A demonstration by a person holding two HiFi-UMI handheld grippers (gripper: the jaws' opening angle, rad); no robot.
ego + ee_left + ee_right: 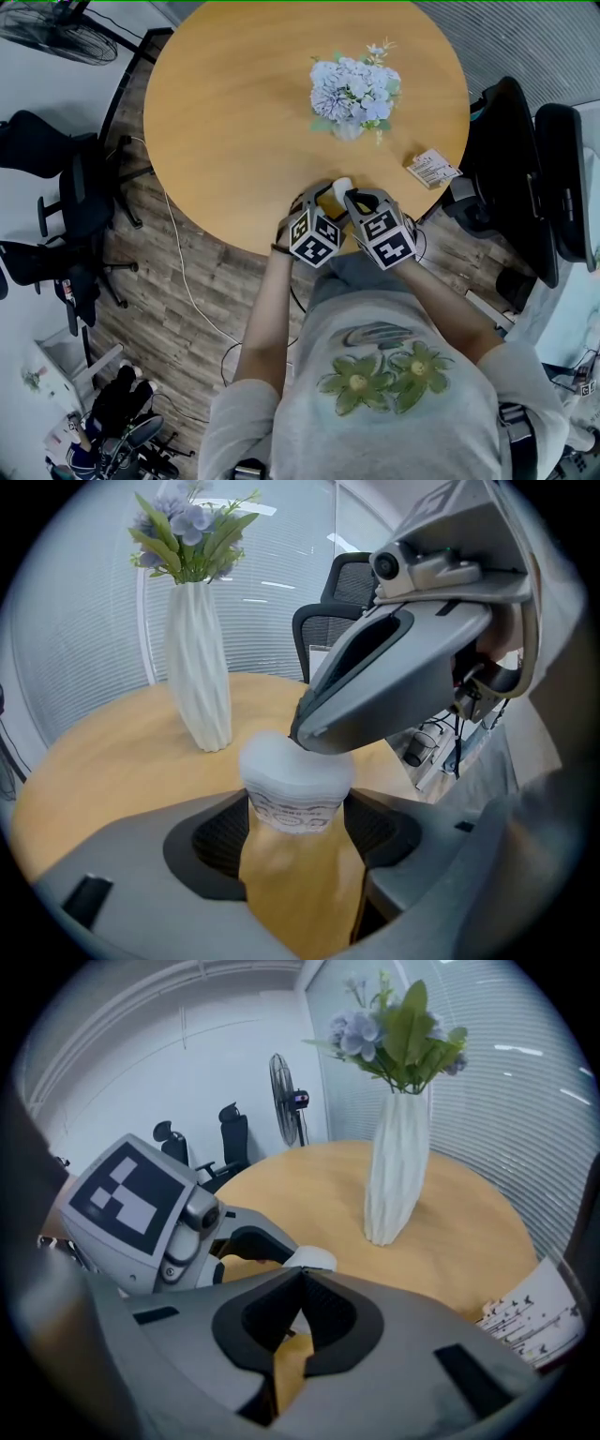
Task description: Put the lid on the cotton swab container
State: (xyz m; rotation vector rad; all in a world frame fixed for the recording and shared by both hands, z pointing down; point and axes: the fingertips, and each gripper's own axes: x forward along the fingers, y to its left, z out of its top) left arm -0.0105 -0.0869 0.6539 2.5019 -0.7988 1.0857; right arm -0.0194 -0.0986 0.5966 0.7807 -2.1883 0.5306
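Left tongs (298,841) clasp the cotton swab container (295,780), clenched right tongs (300,1283) touching its top, flower vase (199,667) beyond.

The round light-wood table (234,112) is smooth and matt, the white ribbed vase (199,667) towards two o'clock on it looks like matt ceramic, and the squat white cotton swab container (295,785) is frosted plastic.
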